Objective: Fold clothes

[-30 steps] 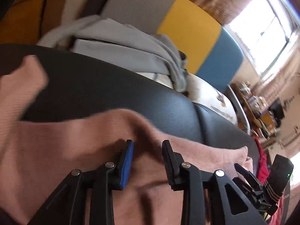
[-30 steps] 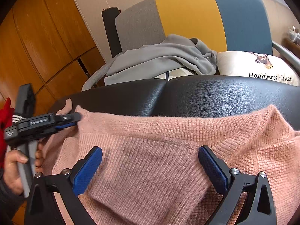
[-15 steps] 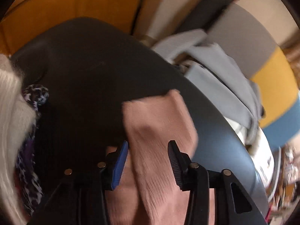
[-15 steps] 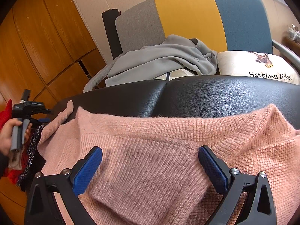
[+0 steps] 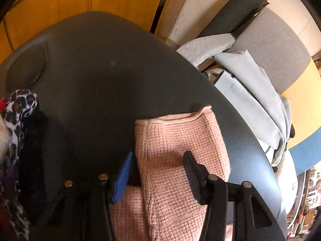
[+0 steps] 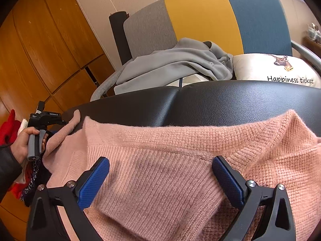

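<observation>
A pink knit sweater (image 6: 170, 170) lies spread on a black padded table (image 6: 220, 102). Its left sleeve (image 5: 178, 146) stretches out over the table in the left wrist view. My left gripper (image 5: 158, 166) is open with the sleeve between its fingers, near the cuff. It also shows in the right wrist view (image 6: 60, 121), held in a hand at the sweater's left edge, right at the sleeve end. My right gripper (image 6: 160, 172) is wide open just above the sweater's body, empty.
A chair (image 6: 200, 18) in grey, yellow and blue stands behind the table with a grey garment (image 6: 176, 64) and a white printed cushion (image 6: 276, 70). A heap of clothes, leopard print (image 5: 18, 108) and red (image 6: 8, 128), lies at the table's left end. Wooden cabinets (image 6: 40, 46) are behind.
My left gripper swung from the sweater's body out to the left sleeve and closed in on its cuff end. The sleeve now lies between its fingers. My right gripper has stayed still.
</observation>
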A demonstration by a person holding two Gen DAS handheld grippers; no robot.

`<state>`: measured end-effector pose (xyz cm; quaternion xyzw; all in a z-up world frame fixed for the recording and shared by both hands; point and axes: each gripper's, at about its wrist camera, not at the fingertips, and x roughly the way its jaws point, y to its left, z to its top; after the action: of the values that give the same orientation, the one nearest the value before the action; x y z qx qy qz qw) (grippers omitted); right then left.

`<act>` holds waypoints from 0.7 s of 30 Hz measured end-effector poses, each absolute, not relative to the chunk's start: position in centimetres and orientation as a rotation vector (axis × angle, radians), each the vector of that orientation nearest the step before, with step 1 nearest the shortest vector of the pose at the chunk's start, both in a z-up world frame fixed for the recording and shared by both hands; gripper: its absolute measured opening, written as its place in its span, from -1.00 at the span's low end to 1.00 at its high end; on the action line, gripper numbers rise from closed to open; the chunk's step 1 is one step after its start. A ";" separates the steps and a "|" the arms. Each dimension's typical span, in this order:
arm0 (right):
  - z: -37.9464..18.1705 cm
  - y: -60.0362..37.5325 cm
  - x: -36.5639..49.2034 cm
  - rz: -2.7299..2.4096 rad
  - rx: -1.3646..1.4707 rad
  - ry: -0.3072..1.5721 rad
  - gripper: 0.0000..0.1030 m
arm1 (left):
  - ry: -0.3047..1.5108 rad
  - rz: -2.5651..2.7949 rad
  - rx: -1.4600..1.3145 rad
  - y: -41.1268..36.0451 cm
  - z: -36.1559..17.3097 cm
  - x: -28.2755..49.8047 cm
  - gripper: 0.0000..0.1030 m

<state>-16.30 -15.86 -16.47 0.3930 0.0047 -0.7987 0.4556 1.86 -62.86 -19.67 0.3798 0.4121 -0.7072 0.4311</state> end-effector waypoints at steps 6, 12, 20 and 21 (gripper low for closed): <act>-16.5 -16.1 -16.3 -1.980 0.970 0.041 1.00 | 0.974 -1.894 0.939 -61.0 -18.1 1.1 -0.86; -16.6 -16.0 -16.4 -1.979 0.970 0.043 1.00 | 1.062 -2.100 0.808 -56.6 -13.9 1.7 -0.86; -16.6 -15.9 -16.3 -1.980 0.970 0.057 1.00 | 1.116 -2.378 0.758 -45.5 -11.2 0.9 -0.86; -16.6 -16.0 -16.3 -1.981 0.970 0.059 1.00 | 1.101 -2.402 0.786 -43.8 -11.6 0.4 -0.86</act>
<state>-16.34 -15.97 -16.58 0.3925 0.0239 -0.8014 0.4507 0.44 -43.84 -11.63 0.2798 0.3920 -0.8552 0.1915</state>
